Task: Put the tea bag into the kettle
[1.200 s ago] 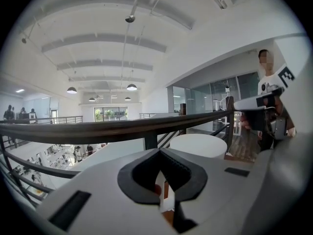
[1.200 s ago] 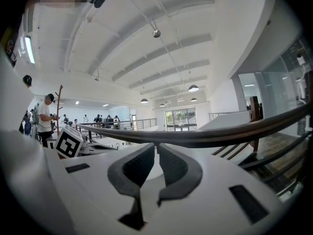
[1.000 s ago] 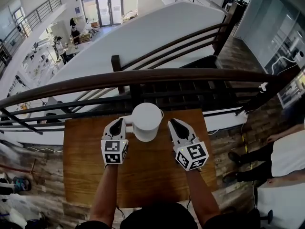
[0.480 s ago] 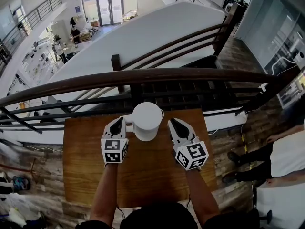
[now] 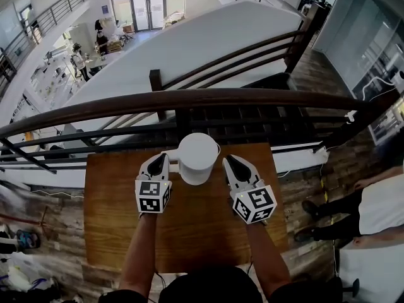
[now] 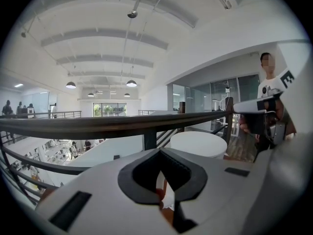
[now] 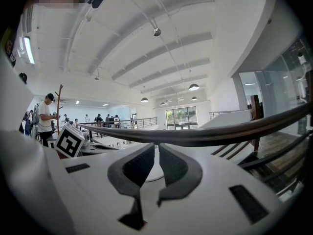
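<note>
The kettle (image 5: 197, 158) sits at the far edge of the wooden desk (image 5: 113, 219), right up against the dark railing (image 5: 189, 100). From above its top is just a plain white disc. The handle (image 5: 169, 154) sticks out to the left.

The left tongs (image 5: 157, 161) hang just beside that handle and the right tongs (image 5: 231, 163) just beside the kettle's other side. The kettle is between them, and both point away from the person toward the railing. Whether the left tongs actually touch the handle is hard to call.

Both tongs are clenched, and each gripper view shows the black pads pinched down to a thin slit. The white kettle shows through the right slit. The left slit shows only a sliver of white and orange-brown, too small to say what it is.

The tea bag can't be picked out in any view.

Off to the right, a person in a white top (image 5: 379, 207) stands on the plank floor.
</note>
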A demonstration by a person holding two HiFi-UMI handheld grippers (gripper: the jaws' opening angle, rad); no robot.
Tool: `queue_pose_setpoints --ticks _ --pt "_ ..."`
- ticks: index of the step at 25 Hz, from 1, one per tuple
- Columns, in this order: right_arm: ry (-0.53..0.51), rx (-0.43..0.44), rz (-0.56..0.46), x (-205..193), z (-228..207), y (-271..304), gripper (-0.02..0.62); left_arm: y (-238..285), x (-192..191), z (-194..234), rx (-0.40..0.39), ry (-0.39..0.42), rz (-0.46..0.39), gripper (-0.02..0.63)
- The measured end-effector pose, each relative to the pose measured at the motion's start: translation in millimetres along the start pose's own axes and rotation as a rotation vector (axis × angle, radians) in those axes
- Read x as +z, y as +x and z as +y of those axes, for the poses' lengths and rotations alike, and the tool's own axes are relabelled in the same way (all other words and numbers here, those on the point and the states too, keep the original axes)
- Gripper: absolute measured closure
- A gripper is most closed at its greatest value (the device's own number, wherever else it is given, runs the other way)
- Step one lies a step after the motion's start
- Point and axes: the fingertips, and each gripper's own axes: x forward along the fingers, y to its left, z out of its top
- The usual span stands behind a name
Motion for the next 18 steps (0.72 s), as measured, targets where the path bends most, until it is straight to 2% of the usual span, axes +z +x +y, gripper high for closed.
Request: queue_pose_setpoints --ticks 13,18 --pt "0.002 0.007 -0.003 1.3 1.1 2.6 0.575 0.8 -2.3 2.8 -0.014 -0.029 0.023 0.605" --pt "0.040 0.007 0.026 -11.3 -3.2 8.1 0.574 0.2 2.4 -0.6 -0.022 0.005 -0.005 0.604"
